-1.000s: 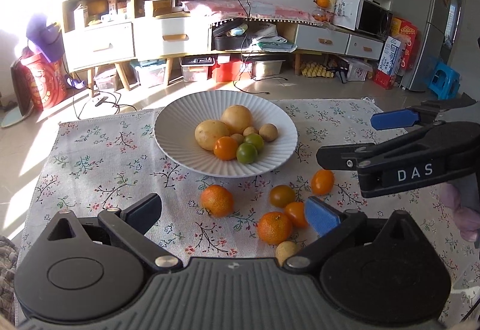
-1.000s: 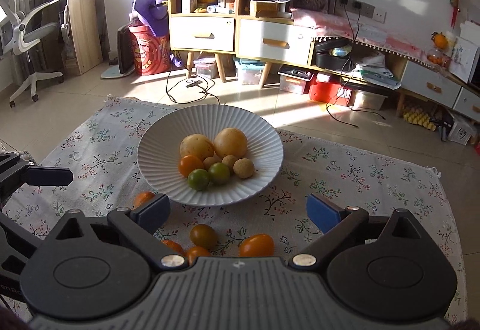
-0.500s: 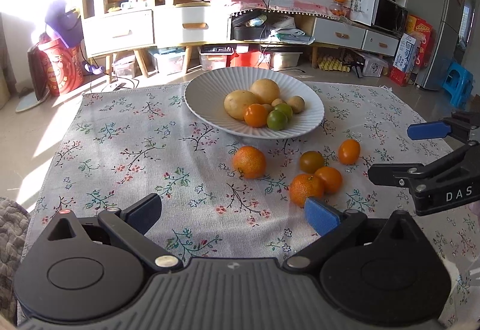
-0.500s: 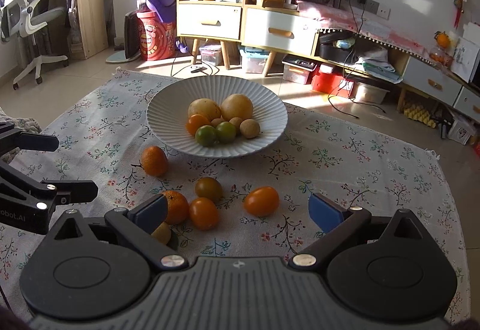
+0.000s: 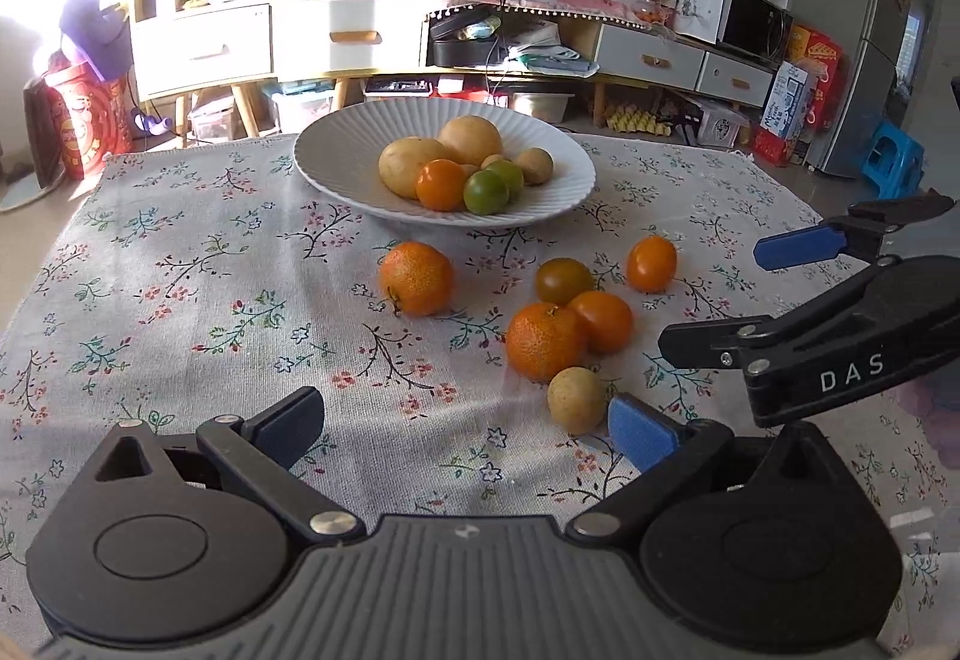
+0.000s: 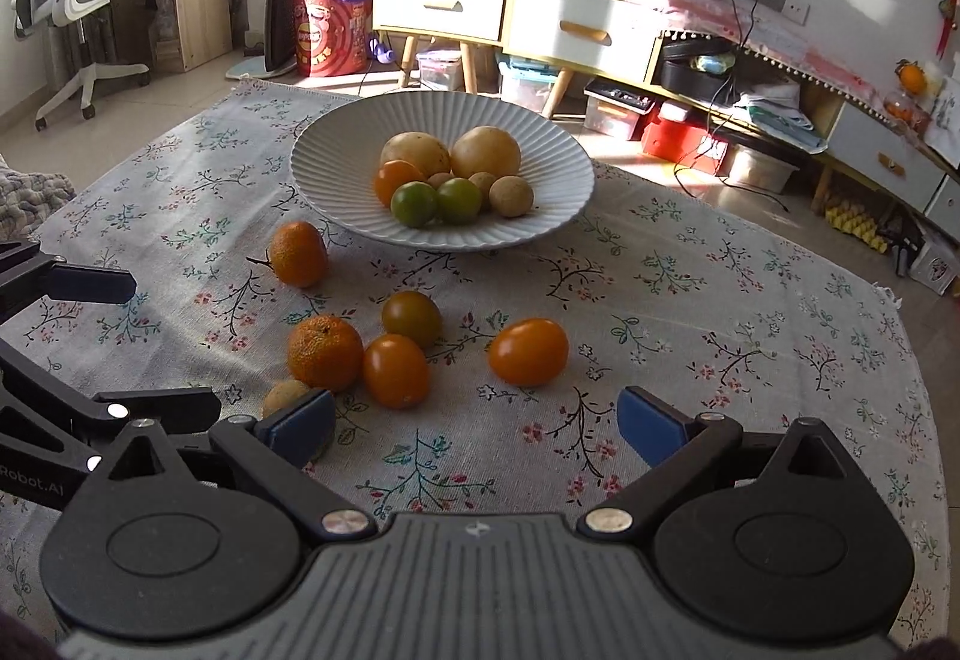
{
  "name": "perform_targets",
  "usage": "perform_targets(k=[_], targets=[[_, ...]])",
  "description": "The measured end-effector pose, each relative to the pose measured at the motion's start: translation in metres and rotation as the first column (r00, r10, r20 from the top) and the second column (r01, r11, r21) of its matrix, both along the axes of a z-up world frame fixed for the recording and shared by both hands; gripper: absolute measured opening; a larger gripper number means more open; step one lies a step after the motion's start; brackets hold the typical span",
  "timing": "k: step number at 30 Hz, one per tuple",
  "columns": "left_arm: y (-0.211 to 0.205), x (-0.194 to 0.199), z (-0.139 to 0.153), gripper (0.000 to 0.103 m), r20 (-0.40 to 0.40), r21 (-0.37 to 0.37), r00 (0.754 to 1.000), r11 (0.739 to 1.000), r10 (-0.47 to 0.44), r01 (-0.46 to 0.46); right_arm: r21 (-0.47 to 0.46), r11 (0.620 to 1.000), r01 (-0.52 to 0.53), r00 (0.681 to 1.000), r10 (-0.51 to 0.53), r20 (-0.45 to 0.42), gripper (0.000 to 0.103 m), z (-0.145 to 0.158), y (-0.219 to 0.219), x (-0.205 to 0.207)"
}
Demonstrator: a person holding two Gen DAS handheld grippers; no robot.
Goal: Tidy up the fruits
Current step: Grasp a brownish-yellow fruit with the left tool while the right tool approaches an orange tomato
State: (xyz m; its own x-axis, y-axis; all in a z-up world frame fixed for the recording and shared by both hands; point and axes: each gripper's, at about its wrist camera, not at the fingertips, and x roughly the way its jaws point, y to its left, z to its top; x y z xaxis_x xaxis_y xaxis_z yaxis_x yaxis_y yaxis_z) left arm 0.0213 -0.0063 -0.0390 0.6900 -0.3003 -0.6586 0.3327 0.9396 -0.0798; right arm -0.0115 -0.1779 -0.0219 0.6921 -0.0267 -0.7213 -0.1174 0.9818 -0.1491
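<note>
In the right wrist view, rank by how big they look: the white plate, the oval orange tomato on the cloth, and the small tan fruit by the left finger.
1. White plate
2. Oval orange tomato
3. Small tan fruit, partly hidden behind the finger pad, so its full size is unsure.

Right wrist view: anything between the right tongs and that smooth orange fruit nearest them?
Nothing visible: the right tongs are open, and only bare floral cloth lies before the orange fruit.

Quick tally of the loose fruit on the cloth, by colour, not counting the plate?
Orange: 4, two rough tangerines and two smooth ones
Dark green-brown: 1
Tan: 1
Total: 6
</note>
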Motion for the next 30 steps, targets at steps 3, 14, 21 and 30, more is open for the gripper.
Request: perform_targets(k=[3, 14, 21, 30], targets=[[-0.008, 0.001, -0.004, 0.095, 0.000, 0.003, 1.000, 1.000, -0.017, 0.017, 0.011, 1.000, 0.002, 1.000, -0.002, -0.022, 0.100, -0.005, -0.002, 0.003], [-0.027, 0.006, -0.012, 0.064, -0.013, -0.006, 0.999, 0.999, -0.046, 0.046, 0.099, 0.994, 0.043, 0.997, -0.037, -0.067, 0.095, -0.008, -0.017, 0.014], [-0.038, 0.010, -0.011, 0.038, -0.030, -0.013, 0.996, 0.997, -0.079, 0.079, 0.106, 0.993, 0.043, 0.997, -0.036, -0.068, 0.092, -0.007, -0.017, 0.016], [-0.034, 0.009, -0.009, 0.015, -0.044, -0.002, 0.996, 0.997, -0.073, 0.073, 0.103, 0.994, 0.024, 0.998, -0.017, -0.068, 0.088, -0.008, -0.013, 0.018]])
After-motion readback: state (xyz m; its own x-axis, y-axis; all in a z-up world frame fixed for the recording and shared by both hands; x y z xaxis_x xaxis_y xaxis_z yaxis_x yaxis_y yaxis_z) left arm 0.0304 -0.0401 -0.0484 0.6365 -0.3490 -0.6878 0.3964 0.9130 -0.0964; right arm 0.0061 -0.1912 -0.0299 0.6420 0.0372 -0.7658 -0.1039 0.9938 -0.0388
